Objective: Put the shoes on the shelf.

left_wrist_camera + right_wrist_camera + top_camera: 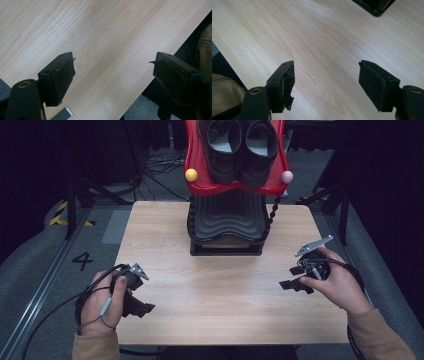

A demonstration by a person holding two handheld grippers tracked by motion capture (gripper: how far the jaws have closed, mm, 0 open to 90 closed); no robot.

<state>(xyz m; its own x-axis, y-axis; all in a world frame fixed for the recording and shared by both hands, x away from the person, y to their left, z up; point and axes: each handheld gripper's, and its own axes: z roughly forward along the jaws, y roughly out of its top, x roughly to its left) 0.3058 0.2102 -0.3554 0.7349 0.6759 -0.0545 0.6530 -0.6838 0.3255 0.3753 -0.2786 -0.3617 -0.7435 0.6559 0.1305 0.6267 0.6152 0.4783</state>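
Two black shoes are seen on one red rack at the tabletop's far edge. Two grippers, left gripper and right gripper, are held low over the wood, jaws released and grasping nothing.

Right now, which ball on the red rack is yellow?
The left ball, at the red rack's left corner, is yellow; the right ball is pink.

Black shoes on a red tray — pale woodgrain table.

Table lit bright & even, surroundings dark; pics slightly soft.
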